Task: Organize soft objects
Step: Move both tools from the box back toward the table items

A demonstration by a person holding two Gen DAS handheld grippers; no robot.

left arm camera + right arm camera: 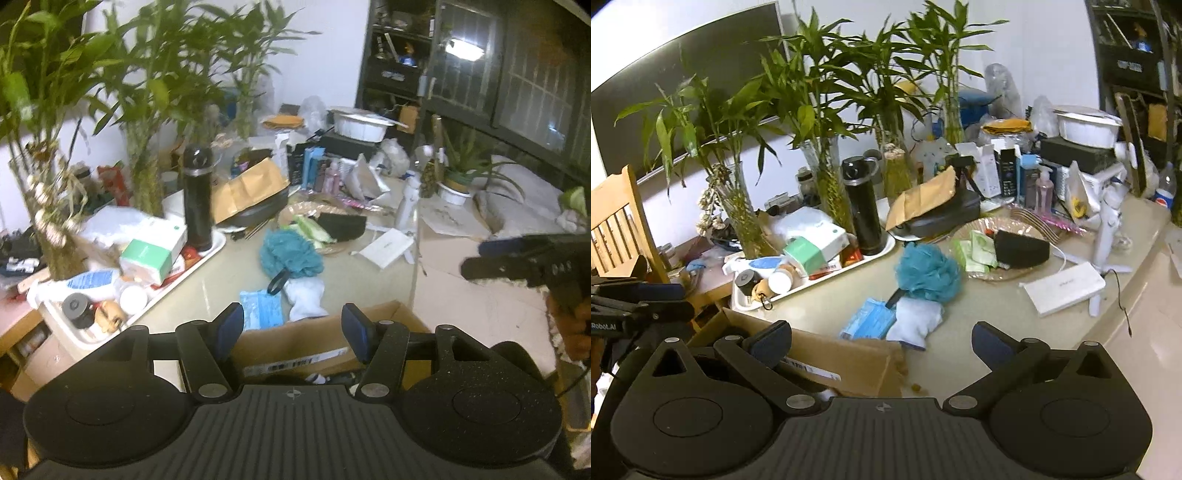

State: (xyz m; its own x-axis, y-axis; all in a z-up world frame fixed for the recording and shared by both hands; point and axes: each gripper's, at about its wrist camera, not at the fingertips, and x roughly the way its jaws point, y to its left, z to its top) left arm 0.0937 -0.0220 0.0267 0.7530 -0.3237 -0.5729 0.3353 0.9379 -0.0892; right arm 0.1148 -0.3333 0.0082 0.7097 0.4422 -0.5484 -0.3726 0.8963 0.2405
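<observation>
cluttered table (pixel 997 332), teal bath pouf (pixel 929 271) touching white pouch (pixel 916 325) and blue mask pack (pixel 866 319) beside cardboard box (pixel 842 363), left gripper (pixel 291 326) and right gripper (pixel 882 341) hovering, fingers spread, empty

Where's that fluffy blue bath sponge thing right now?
The teal bath pouf lies on the counter near the middle of both views, in front of the glass plate and just behind the white cloth bundle and blue packet.

Matte black, speckled left gripper (pixel 291 325) and right gripper (pixel 881 341). Blue finger pads (pixel 356 332), silver pivot screws, ribbed centre plate with crosshair mark.
</observation>
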